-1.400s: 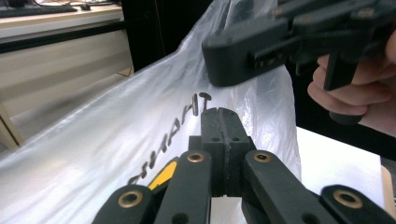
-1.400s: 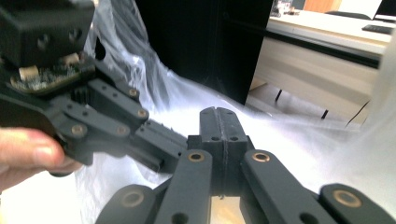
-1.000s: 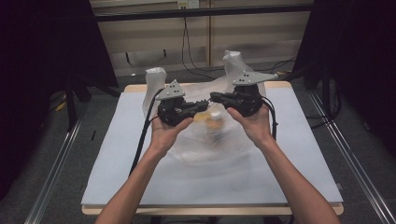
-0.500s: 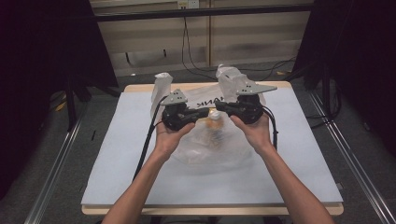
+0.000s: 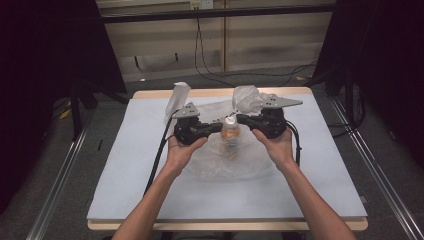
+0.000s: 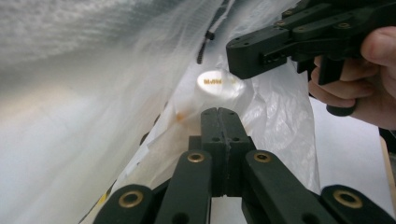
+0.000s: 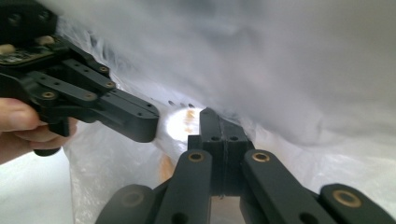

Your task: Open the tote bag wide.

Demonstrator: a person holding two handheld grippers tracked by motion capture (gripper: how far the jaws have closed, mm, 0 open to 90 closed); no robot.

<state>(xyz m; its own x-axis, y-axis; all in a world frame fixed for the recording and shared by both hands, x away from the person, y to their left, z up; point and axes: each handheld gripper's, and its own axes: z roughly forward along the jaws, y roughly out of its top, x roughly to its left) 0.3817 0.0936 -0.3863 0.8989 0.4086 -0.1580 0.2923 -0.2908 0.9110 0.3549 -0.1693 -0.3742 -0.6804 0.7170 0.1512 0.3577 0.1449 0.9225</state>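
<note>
High view: a person's 2 hands hold the left gripper (image 5: 216, 128) and the right gripper (image 5: 242, 119) tip to tip over the middle of a white-covered table (image 5: 125, 165). Between the 2 tips stands a bottle (image 5: 230, 134) with a pale cap, upright inside a clear plastic bag (image 5: 220, 160) that lies crumpled on the table. The bag's upper edges rise in 2 bunches, one behind each gripper.

Left gripper view: the jaws of the left gripper (image 6: 219, 122) are pressed flat together, with nothing visible between them. The bottle's cap (image 6: 217, 83) lies just beyond the jaw tips and slightly higher in the picture, seen through the film; whether the tips touch the film cannot be told. The right gripper (image 6: 240, 58) reaches in from the upper right, its tip just beside the cap.

Right gripper view: the jaws of the right gripper (image 7: 212, 122) are likewise clenched on nothing visible. The bottle (image 7: 180, 123) glows just left of the tips, partly hidden by the left gripper (image 7: 144, 126), which comes in from the left. Folds of the bag (image 7: 289, 70) hang close above and blur the upper picture.

Surroundings: cables (image 5: 210, 55) trail on the floor behind the table.
</note>
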